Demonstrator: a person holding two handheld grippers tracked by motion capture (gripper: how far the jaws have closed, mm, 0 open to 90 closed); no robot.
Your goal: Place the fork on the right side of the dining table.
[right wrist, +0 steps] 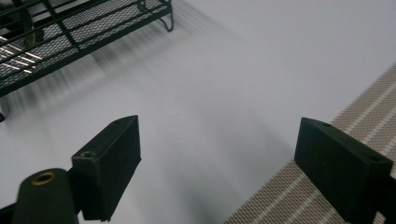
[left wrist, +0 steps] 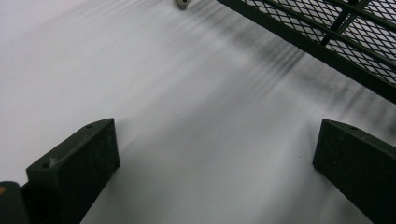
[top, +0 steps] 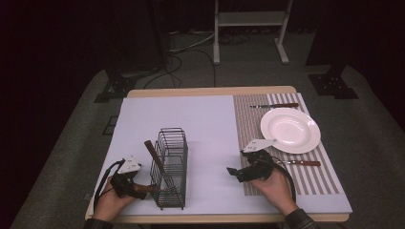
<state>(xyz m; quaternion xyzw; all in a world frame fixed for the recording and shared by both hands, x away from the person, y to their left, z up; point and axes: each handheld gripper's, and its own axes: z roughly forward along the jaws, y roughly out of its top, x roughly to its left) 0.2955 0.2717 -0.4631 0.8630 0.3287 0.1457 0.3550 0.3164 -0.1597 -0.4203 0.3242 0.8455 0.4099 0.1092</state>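
Note:
A black wire basket (top: 177, 157) stands on the white sheet (top: 200, 119), near the front left. A wooden-handled utensil (top: 153, 151) leans tilted inside it, handle up. My left gripper (top: 142, 188) rests low beside the basket's near left corner. Its jaws are open over bare sheet (left wrist: 215, 154), with the basket's mesh (left wrist: 327, 28) just ahead to the right. My right gripper (top: 234, 172) points left at the striped placemat's (top: 248, 124) near left edge. It stands open (right wrist: 217, 154) with nothing between the jaws, and the basket (right wrist: 70, 32) lies farther ahead.
A white plate (top: 290, 130) sits on the placemat (right wrist: 280, 196). One wooden-handled knife (top: 279, 105) lies beyond the plate, another utensil (top: 302, 162) in front of it, close to my right hand. A white metal stand (top: 250, 19) is on the floor behind the table.

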